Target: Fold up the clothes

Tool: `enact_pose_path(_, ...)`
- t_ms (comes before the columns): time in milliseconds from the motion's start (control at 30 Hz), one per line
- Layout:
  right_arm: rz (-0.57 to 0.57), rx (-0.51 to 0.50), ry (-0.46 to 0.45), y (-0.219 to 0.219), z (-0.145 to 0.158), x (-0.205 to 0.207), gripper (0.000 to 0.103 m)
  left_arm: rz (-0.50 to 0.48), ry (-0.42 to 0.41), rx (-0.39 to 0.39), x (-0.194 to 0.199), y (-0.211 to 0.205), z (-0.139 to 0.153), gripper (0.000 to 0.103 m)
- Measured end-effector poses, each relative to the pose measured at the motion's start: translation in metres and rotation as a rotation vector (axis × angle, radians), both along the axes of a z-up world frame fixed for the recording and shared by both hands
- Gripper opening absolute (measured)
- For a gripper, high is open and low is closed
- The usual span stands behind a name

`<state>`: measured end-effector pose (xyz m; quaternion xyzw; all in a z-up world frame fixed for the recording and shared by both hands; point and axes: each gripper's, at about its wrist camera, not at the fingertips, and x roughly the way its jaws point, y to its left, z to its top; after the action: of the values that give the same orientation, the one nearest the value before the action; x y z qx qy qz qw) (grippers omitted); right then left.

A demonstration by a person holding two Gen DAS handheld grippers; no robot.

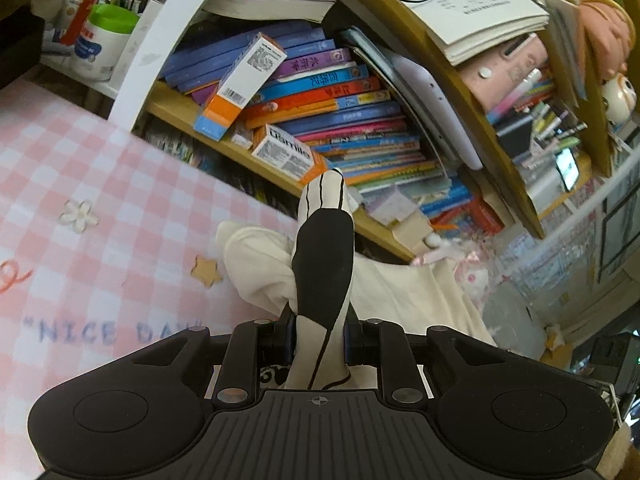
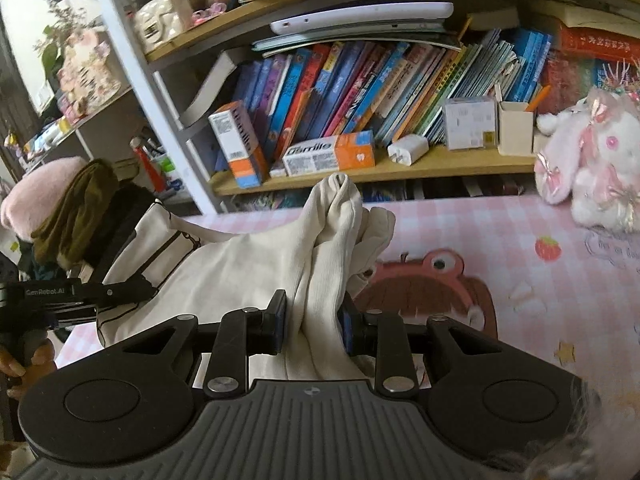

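Observation:
A cream garment with black printed patches and lines (image 1: 320,264) is pinched upright between the pads of my left gripper (image 1: 320,340), which is shut on it. The rest of the cream cloth (image 1: 400,296) trails behind onto the pink checked tablecloth (image 1: 100,208). In the right wrist view, my right gripper (image 2: 312,326) is shut on a ribbed cream fold of the same garment (image 2: 332,240). The cloth stretches left from there toward the left gripper (image 2: 120,290), seen from the side, held by a hand (image 2: 28,364).
A bookshelf (image 2: 400,168) packed with books and boxes runs along the table's far edge. A pink plush toy (image 2: 592,168) sits at the back right. A pink and olive pile (image 2: 60,208) lies at the left. A white shelf post (image 2: 140,92) stands left of the books.

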<state>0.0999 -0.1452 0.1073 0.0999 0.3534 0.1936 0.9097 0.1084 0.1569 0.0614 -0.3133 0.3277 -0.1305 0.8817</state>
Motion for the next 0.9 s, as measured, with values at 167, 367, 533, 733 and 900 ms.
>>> enact_pose_path(167,0.003,-0.001,0.005,-0.009,-0.01,0.043,0.024,0.019,0.008,0.002,0.038,-0.002,-0.008,0.019)
enact_pose_path(367,0.017,-0.004,-0.001,-0.017,-0.025,0.091,0.024,0.045,0.017,0.001,0.082,-0.003,-0.021,0.019)
enact_pose_path(533,0.051,-0.011,-0.009,-0.02,-0.039,0.126,0.023,0.067,0.024,-0.001,0.113,-0.002,-0.034,0.019)
enact_pose_path(733,0.053,0.024,-0.024,-0.026,-0.056,0.157,0.023,0.08,0.023,0.001,0.137,-0.002,-0.048,0.019)
enact_pose_path(900,0.049,0.054,-0.025,-0.034,-0.076,0.17,0.023,0.096,0.024,-0.006,0.143,0.0,-0.063,0.019)
